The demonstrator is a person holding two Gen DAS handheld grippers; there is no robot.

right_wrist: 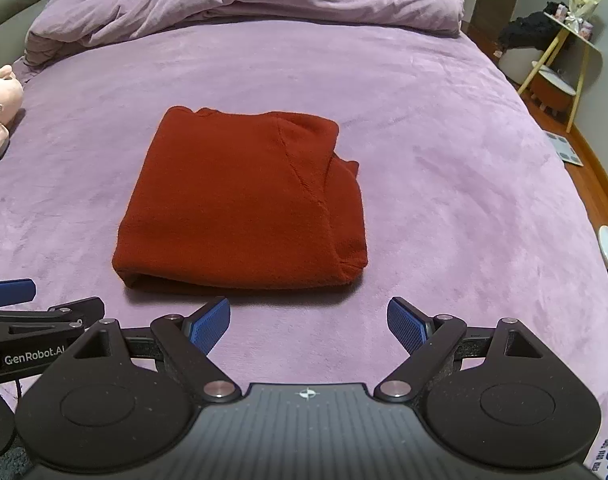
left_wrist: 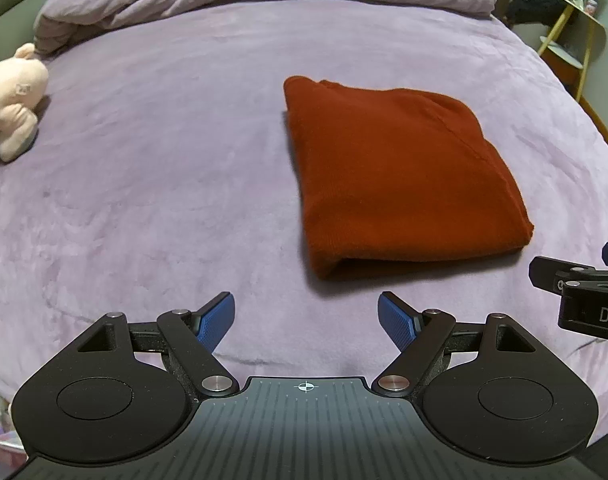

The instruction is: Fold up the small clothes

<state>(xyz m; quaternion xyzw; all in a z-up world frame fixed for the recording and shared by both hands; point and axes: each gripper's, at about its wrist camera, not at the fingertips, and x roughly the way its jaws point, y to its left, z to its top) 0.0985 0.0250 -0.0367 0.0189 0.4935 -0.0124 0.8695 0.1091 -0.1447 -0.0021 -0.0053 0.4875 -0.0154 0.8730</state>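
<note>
Your rust-red knitted garment point(right_wrist: 239, 196) lies folded into a thick rectangle on the mauve plush bed point(right_wrist: 444, 152), just ahead of both tools and touched by neither. Your left tool point(left_wrist: 306, 320) and right tool point(right_wrist: 308, 324) both stand wide, holding nothing. The fold looks about finished, so the risk now is undoing it: the near edge gapes where layers stack, and a finger catching there could drag the top layer off. The right side bulges unevenly; pressing it may slide the bundle on the soft plush
</note>
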